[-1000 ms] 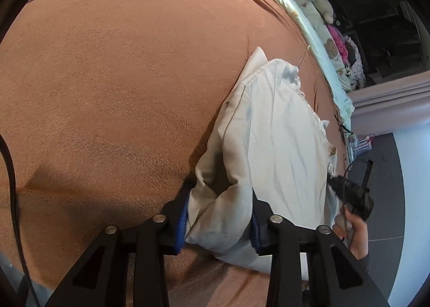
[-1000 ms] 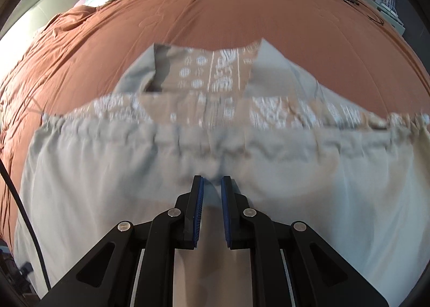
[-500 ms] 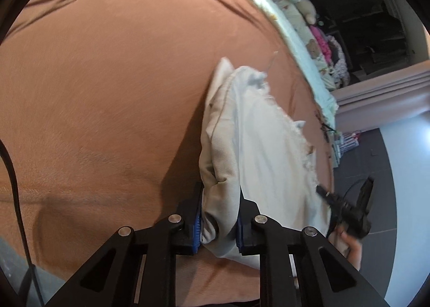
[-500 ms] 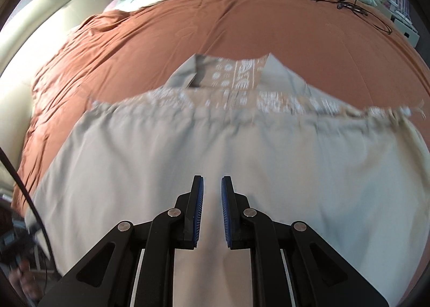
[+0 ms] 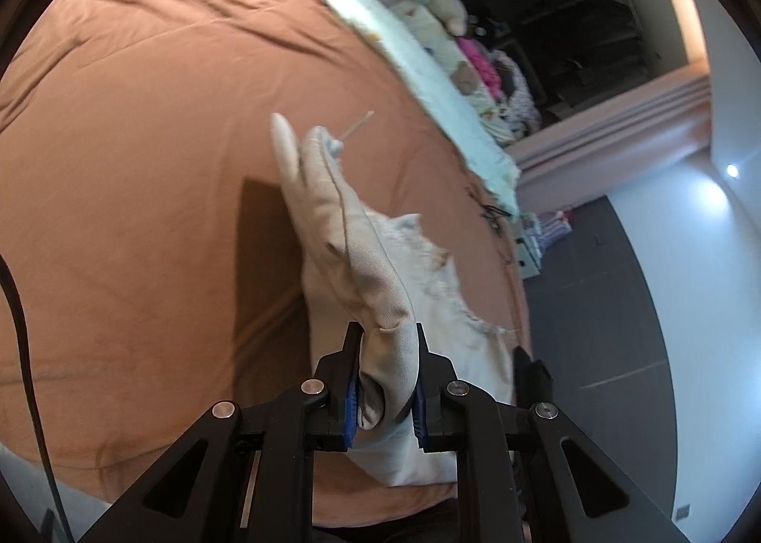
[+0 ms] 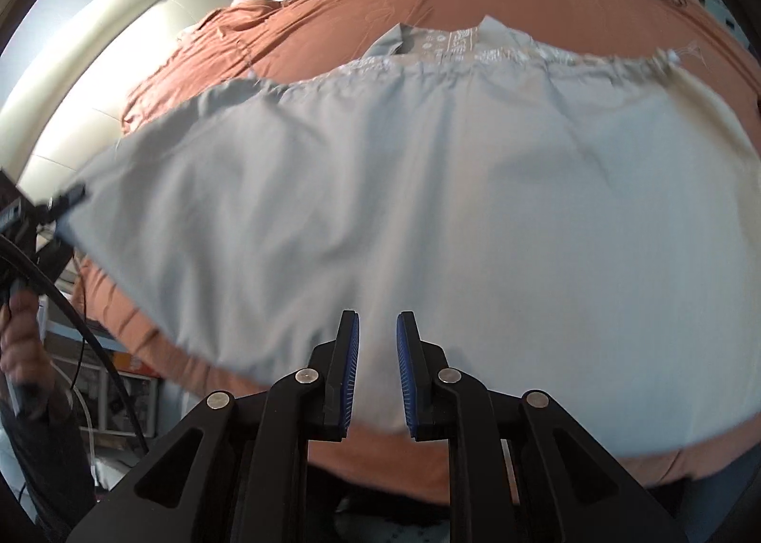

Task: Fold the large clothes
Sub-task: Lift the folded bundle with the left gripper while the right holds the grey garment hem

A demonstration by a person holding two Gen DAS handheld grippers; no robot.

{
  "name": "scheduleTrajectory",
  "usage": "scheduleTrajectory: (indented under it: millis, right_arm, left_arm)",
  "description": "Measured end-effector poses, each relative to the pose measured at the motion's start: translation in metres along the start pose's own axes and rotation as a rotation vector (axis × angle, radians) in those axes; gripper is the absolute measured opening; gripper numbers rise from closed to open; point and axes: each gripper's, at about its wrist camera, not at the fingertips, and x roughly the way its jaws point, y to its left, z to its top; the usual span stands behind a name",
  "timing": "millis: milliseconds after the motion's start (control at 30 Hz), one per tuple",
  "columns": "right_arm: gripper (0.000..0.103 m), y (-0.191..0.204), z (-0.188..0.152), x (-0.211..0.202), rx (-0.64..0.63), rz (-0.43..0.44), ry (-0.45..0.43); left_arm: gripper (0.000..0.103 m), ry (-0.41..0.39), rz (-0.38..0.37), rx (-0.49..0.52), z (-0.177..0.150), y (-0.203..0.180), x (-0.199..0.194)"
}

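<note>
A large pale cream garment (image 6: pixel 428 191) with a lace-trimmed edge lies on the rust-brown bedspread (image 5: pixel 142 162). My left gripper (image 5: pixel 384 381) is shut on a bunched corner of the garment (image 5: pixel 371 276) and holds it lifted off the bed, so the cloth hangs in a raised ridge. My right gripper (image 6: pixel 376 367) hovers over the near edge of the garment with a narrow gap between its blue pads and no cloth between them. The left gripper shows at the left edge of the right wrist view (image 6: pixel 28 215), gripping the cloth's corner.
A pale green quilt (image 5: pixel 428 82) and soft toys (image 5: pixel 447 10) lie along the far side of the bed. A black cable (image 5: pixel 490 210) lies on the bedspread. A cream headboard (image 6: pixel 119 43) is at the left. Grey floor (image 5: pixel 618 305) lies beside the bed.
My left gripper has closed on the garment's corner and lifted it off the bed. The right gripper has drawn back toward the near edge, and the cloth's left side has risen.
</note>
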Motion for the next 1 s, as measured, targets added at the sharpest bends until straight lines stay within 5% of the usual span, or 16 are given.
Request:
scheduleTrajectory:
  millis: [267,533,900,1000]
  right_arm:
    - [0.014,-0.02,-0.041,0.025,0.062,-0.008,0.014]
    - [0.014,-0.034,-0.043,0.023,0.1,0.062,0.021]
    - [0.015,-0.078,-0.051,-0.084,0.164,0.148,-0.203]
    - [0.056,-0.108,-0.062,-0.123,0.192,0.146,-0.289]
  left_arm:
    - [0.017,0.019,-0.065,0.075,0.004,-0.054,0.01]
    - [0.017,0.062,-0.096,0.178,-0.007,-0.116,0.034]
    - [0.017,0.132,-0.137,0.319,-0.026,-0.207,0.076]
    - [0.017,0.159,-0.143,0.349,-0.033,-0.227,0.09]
